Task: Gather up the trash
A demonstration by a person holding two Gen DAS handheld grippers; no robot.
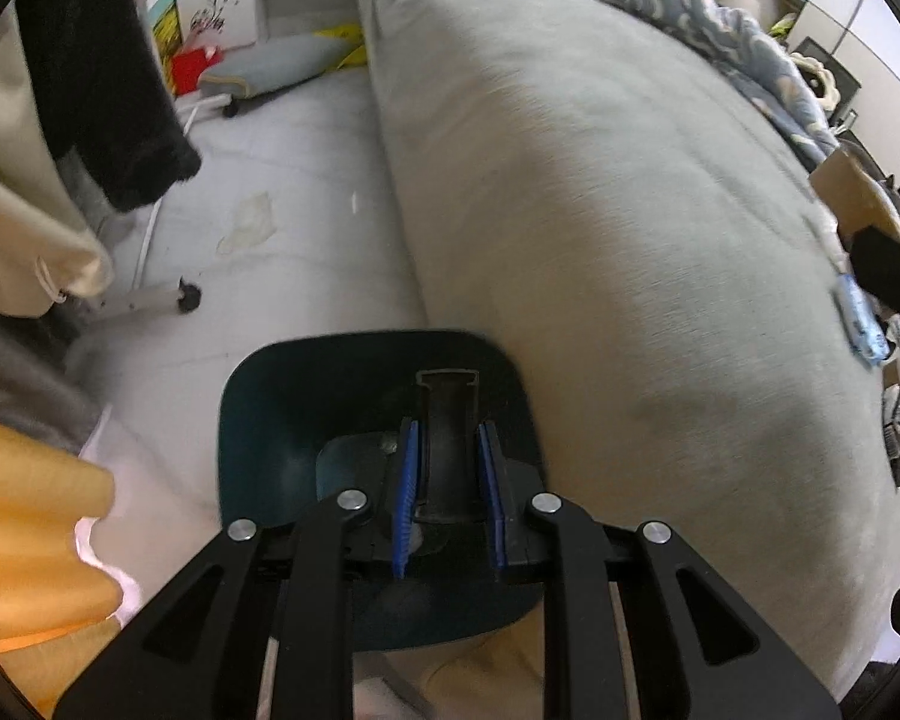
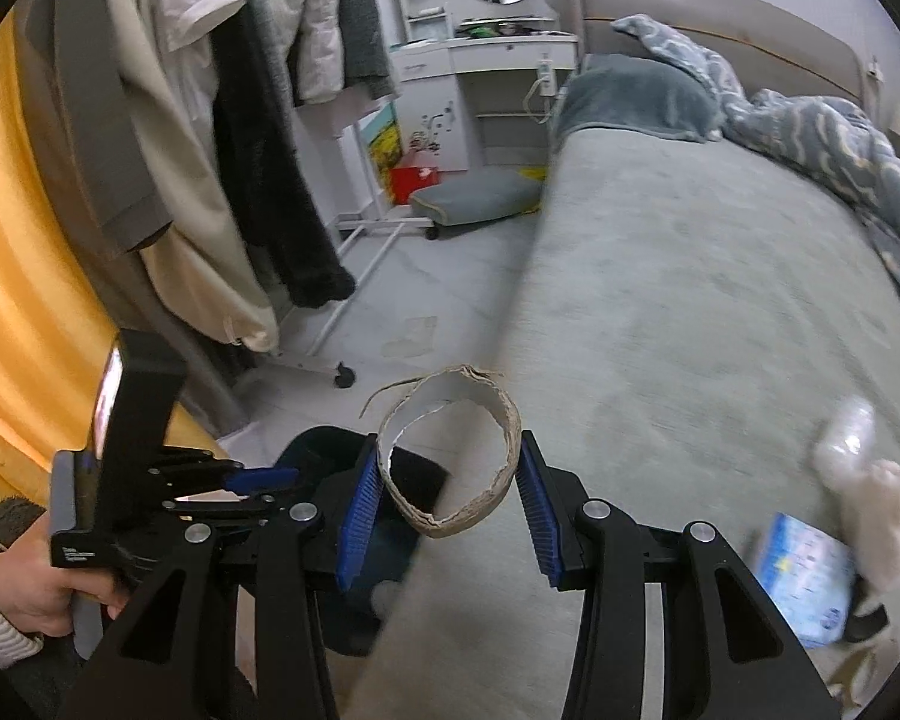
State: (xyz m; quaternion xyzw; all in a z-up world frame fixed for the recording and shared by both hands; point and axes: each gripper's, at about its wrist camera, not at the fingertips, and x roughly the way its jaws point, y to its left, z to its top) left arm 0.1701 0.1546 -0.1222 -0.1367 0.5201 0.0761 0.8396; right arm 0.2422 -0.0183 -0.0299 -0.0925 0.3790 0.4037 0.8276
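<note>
Jaws first: the right gripper (image 2: 450, 507) is pinching a torn cardboard ring (image 2: 450, 456) across its sides, over the bed's edge. Light, crushable stuff, so a gentle squeeze does it. The left gripper (image 1: 445, 477) is clamped on the dark bin's handle (image 1: 444, 456), I think. Grey bedsheet (image 1: 630, 240), tiled floor (image 1: 282, 180), clothes rack (image 2: 354, 252) nearby.

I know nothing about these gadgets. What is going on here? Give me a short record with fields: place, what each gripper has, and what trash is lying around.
place: bedroom, beside a grey bed
left gripper: shut on the handle of a dark bin
right gripper: shut on a torn cardboard ring
on the bed: blue packet, clear plastic bottle
on the floor: pale scrap
</note>
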